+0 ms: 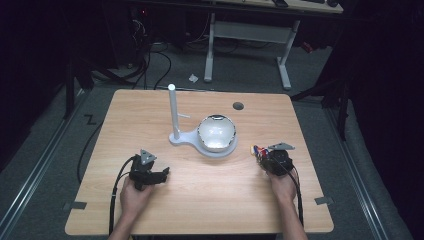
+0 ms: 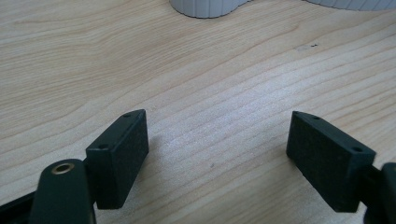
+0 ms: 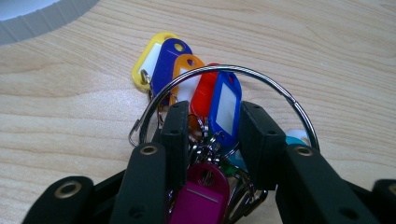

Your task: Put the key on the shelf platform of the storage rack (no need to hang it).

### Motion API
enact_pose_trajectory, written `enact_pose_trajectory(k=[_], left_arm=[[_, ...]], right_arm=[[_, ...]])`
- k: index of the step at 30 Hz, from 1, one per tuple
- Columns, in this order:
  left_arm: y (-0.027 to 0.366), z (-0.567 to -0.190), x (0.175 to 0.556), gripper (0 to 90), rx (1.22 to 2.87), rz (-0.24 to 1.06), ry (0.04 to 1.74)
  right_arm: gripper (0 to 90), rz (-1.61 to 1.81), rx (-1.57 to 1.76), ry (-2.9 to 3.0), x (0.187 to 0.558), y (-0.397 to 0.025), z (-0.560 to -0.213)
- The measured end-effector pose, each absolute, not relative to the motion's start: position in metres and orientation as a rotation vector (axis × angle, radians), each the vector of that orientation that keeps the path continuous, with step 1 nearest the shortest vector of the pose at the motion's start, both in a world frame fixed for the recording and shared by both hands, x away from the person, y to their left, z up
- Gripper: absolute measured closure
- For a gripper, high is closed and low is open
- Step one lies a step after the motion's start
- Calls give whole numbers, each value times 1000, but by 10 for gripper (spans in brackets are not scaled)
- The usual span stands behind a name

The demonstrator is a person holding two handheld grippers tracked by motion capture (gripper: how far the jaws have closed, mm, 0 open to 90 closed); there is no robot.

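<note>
A large metal ring (image 3: pixel 261 80) carries a bunch of coloured key tags (image 3: pixel 224 108): yellow, purple, orange, red, blue and magenta. The bunch lies on the wooden table (image 1: pixel 210 195) at the right. My right gripper (image 3: pixel 212 126) is shut on the tags and their small rings, and the big ring arches over its jaws. In the high view this gripper (image 1: pixel 258 154) sits just right of the white stand. My left gripper (image 2: pixel 217 140) rests low over bare wood, open wide and holding nothing; from above this left gripper (image 1: pixel 164 173) is left of centre.
A white stand (image 1: pixel 186 139) with a tall post (image 1: pixel 172 107) and a small side peg is at mid-table. A shiny bowl (image 1: pixel 216 132) sits on its round base. A round hole (image 1: pixel 238 106) is in the far tabletop. Table legs and cables lie beyond.
</note>
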State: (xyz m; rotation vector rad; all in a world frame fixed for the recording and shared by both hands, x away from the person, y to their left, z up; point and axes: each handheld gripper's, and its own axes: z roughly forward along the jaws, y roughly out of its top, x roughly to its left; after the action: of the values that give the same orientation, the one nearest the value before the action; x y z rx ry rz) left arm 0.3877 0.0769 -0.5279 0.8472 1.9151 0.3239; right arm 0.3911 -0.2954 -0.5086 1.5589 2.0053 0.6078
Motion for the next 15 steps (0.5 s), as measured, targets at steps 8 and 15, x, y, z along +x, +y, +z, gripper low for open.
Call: enact_pose_trajectory(k=[8,15], left_arm=[[77,-528,388,211,848,324,1915],[77,-528,388,211,847,323,1916]], right_arm=[[750,711,1604,1994,392,-304,-509],[787,747,1586,1990,390,-305,-508]])
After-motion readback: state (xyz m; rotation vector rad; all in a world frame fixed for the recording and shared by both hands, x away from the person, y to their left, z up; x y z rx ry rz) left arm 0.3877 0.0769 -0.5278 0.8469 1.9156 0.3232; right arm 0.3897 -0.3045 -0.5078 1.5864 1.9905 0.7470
